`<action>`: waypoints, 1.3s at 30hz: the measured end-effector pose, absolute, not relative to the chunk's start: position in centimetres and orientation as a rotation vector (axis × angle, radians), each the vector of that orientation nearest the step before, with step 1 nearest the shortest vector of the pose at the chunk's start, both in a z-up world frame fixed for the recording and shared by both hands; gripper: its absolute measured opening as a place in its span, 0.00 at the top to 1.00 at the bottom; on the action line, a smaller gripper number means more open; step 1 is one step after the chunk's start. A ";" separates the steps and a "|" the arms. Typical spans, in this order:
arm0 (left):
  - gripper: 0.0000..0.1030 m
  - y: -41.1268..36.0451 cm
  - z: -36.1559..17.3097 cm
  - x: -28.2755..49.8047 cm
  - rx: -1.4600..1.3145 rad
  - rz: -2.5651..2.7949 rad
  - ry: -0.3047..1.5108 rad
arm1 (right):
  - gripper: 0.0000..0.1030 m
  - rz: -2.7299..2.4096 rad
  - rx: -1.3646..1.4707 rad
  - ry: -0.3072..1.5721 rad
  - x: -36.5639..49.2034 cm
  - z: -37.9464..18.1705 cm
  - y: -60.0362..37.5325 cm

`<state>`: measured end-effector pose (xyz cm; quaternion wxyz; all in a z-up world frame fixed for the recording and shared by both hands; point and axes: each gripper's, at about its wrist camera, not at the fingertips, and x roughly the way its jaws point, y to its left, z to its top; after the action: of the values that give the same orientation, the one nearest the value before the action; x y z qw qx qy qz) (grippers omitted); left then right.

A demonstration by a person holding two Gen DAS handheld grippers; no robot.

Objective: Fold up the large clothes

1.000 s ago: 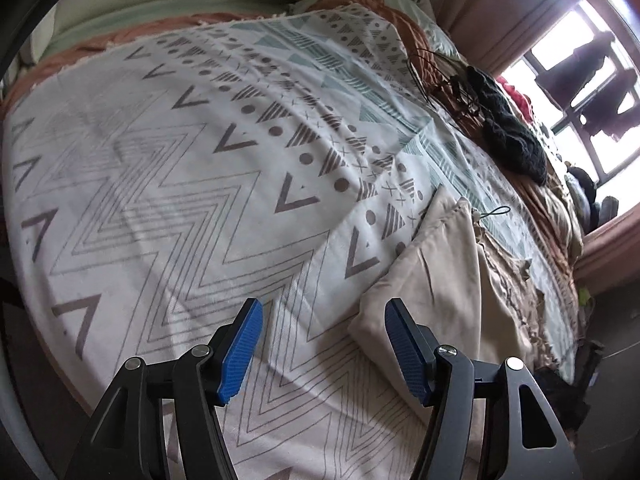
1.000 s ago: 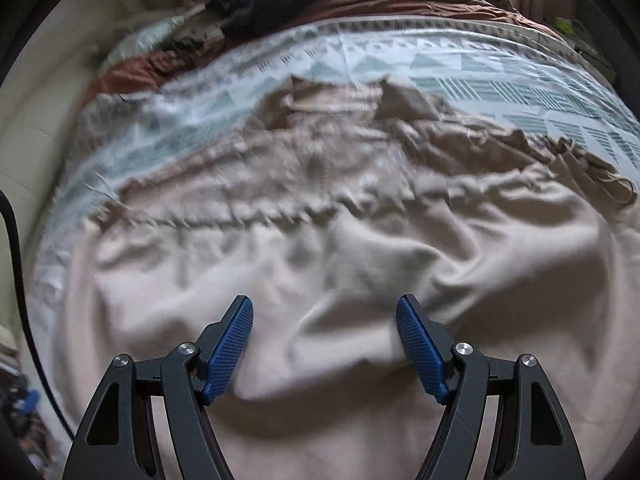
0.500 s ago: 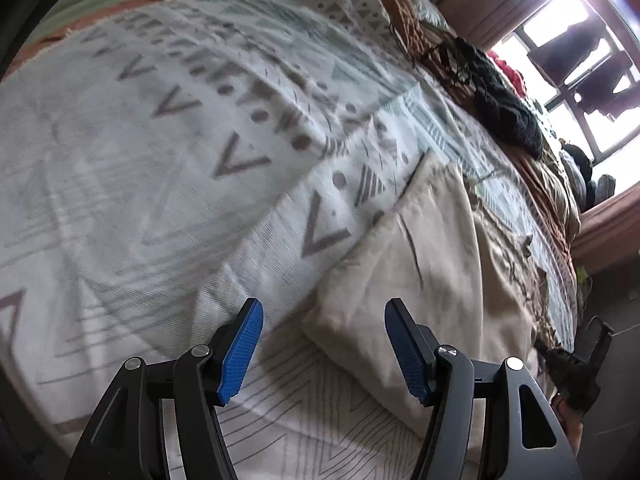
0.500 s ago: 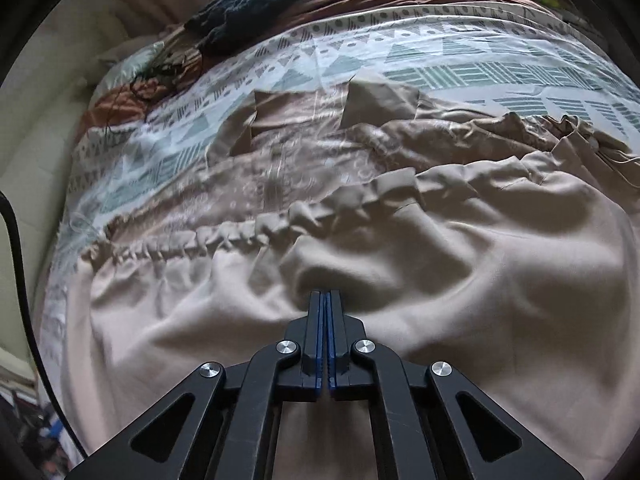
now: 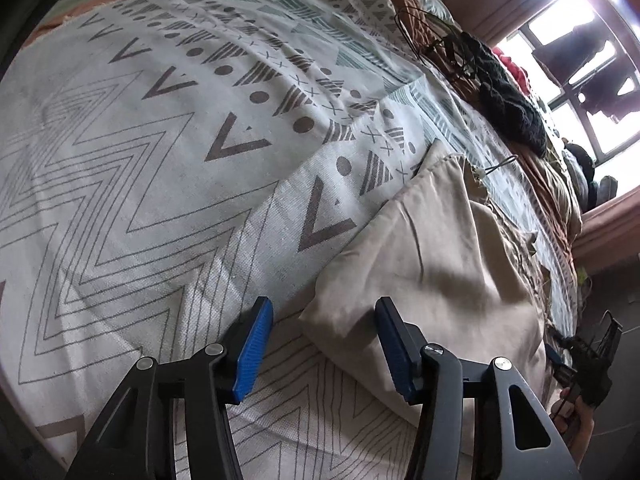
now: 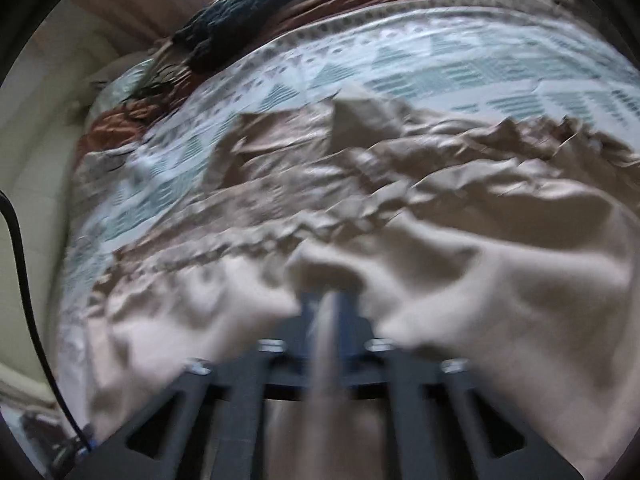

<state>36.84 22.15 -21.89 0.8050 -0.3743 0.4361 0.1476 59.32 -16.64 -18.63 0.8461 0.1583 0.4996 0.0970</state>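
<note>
A large beige gathered-fabric garment (image 5: 436, 264) is spread on a white bedspread printed with grey and teal geometric patterns (image 5: 168, 132). The left gripper (image 5: 324, 344) is held with its blue-padded jaws apart, having just been narrowed, and a corner of the garment lies between them unpressed. The right gripper (image 6: 328, 312) is seen blurred, its jaws together and clamped on a fold of the garment.

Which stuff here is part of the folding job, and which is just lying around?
Part of the job:
beige garment
patterned bedspread it is spread on

Just lying about:
dark knit garment
red cloth
rust-brown blanket
</note>
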 end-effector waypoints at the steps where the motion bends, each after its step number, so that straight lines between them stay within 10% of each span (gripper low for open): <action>1: 0.47 22.2 -21.9 36.7 -0.806 0.314 0.931 | 0.38 0.211 0.320 1.035 59.3 -18.4 -16.3; 7: 0.48 22.2 -21.9 36.6 -0.817 0.313 0.928 | 0.39 0.200 0.113 1.082 62.1 -19.8 -12.2; 11: 0.49 22.2 -21.9 36.6 -0.824 0.329 0.932 | 0.98 0.189 0.130 1.089 63.7 -20.9 -12.5; 22: 0.49 21.7 -22.6 35.7 -1.044 0.241 0.918 | 0.98 0.209 0.257 1.032 64.1 -19.5 -14.8; 28: 0.49 20.8 -23.0 37.1 -1.077 0.265 0.914 | 0.72 0.201 0.333 1.004 62.1 -17.5 -17.1; 39: 0.49 21.4 -22.9 38.6 -1.048 0.281 0.837 | 0.72 0.246 0.406 0.972 56.3 -14.6 -18.6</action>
<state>38.63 21.42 -22.89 0.7744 -0.4839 0.3865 0.1296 56.33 -18.63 -14.65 0.8573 0.1931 0.4626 0.1172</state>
